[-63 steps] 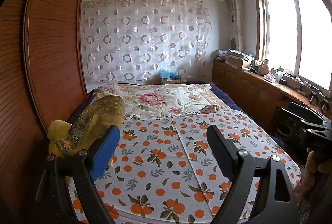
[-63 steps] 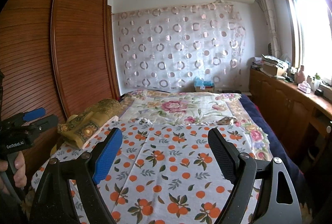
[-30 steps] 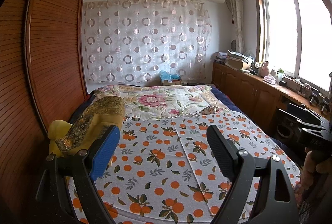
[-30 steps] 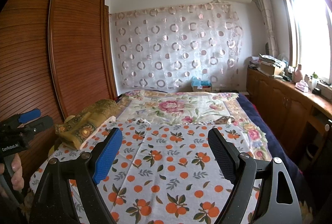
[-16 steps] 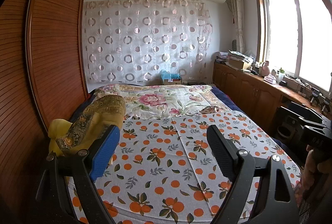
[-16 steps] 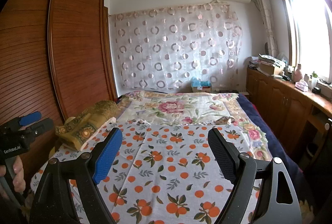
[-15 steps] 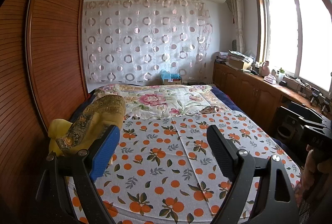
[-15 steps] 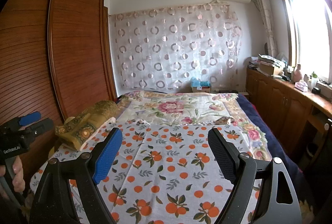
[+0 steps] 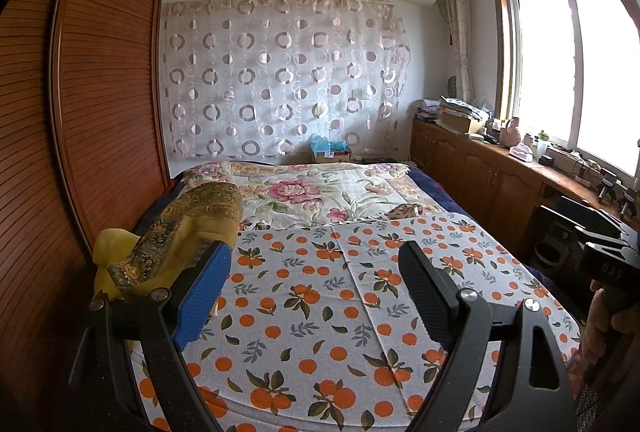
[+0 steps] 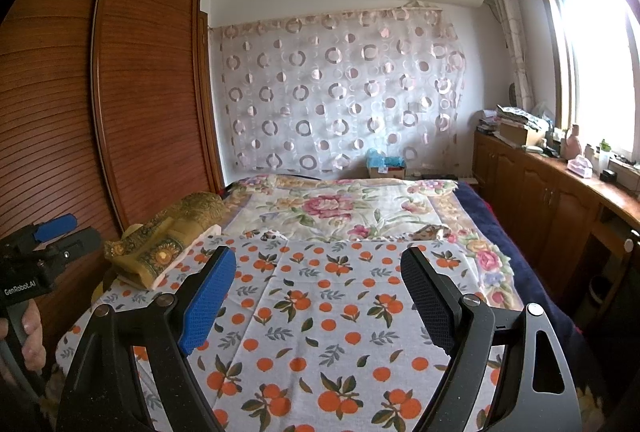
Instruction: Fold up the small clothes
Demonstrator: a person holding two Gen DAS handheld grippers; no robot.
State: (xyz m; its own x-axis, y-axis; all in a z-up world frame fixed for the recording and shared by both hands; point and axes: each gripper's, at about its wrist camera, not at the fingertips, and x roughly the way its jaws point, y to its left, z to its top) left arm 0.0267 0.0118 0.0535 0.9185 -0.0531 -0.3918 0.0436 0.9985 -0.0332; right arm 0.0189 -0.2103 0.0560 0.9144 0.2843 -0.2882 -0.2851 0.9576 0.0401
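Observation:
A white cloth with an orange-fruit print (image 9: 320, 296) lies spread flat over the near half of the bed, also in the right wrist view (image 10: 320, 312). A gold brocade bundle (image 9: 192, 228) sits on its left edge, over yellow fabric. A small patterned piece (image 9: 404, 210) lies crumpled at the cloth's far edge. My left gripper (image 9: 314, 256) hovers above the cloth, open, nothing between its pads. My right gripper (image 10: 318, 258) hovers the same way, open and empty. Each gripper shows at the edge of the other's view, held by a hand (image 10: 28, 336).
A floral quilt (image 9: 320, 188) covers the far half of the bed. A slatted wooden wardrobe (image 9: 92, 104) lines the left side. Wooden cabinets with clutter (image 9: 480, 168) run under the window on the right. A box (image 10: 386, 168) stands by the curtained back wall.

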